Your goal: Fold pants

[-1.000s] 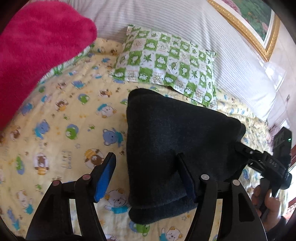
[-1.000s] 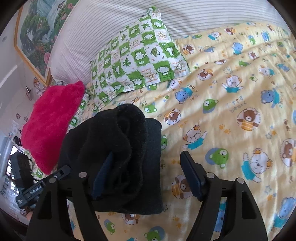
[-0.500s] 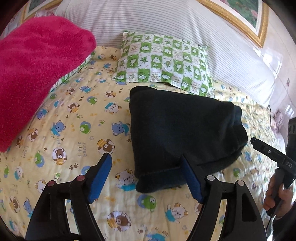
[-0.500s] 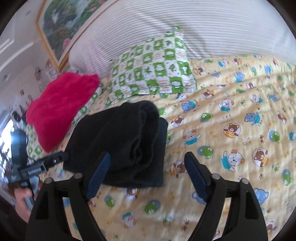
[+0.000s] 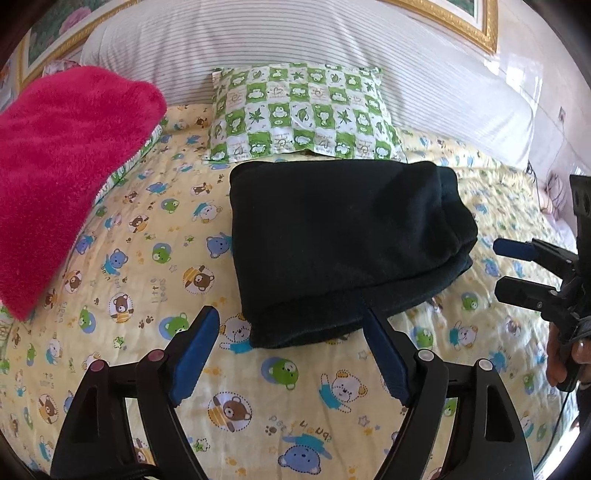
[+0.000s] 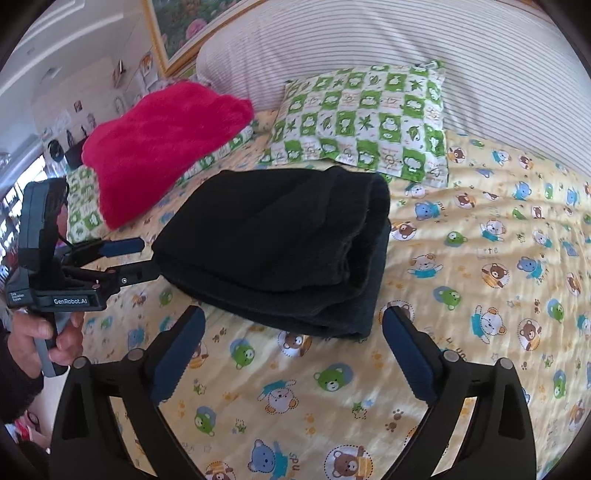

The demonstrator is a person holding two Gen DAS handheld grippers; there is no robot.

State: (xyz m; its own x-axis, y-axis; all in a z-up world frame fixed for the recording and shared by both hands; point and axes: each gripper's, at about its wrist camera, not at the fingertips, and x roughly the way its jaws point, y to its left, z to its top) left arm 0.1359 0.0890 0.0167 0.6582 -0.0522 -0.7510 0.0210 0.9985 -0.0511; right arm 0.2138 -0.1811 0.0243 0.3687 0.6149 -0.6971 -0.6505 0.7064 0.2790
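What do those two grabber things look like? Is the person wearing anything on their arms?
Each hand-held gripper is black plastic with two long fingers carrying blue pads. The left hand-held gripper has white "GenRobot.AI" lettering on its body and a boxy black block on top. The right hand-held gripper looks the same, with a thin dark cable hanging below its handle. The left hand comes out of a dark sleeve.

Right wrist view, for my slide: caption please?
Folded black pants lie on the bear-print bedspread, right gripper opening, empty.

place: home bedroom | evidence: bear-print bedsheet (image 5: pixel 155 369), checked pillow (image 5: pixel 303 114), framed painting (image 6: pixel 184 22)
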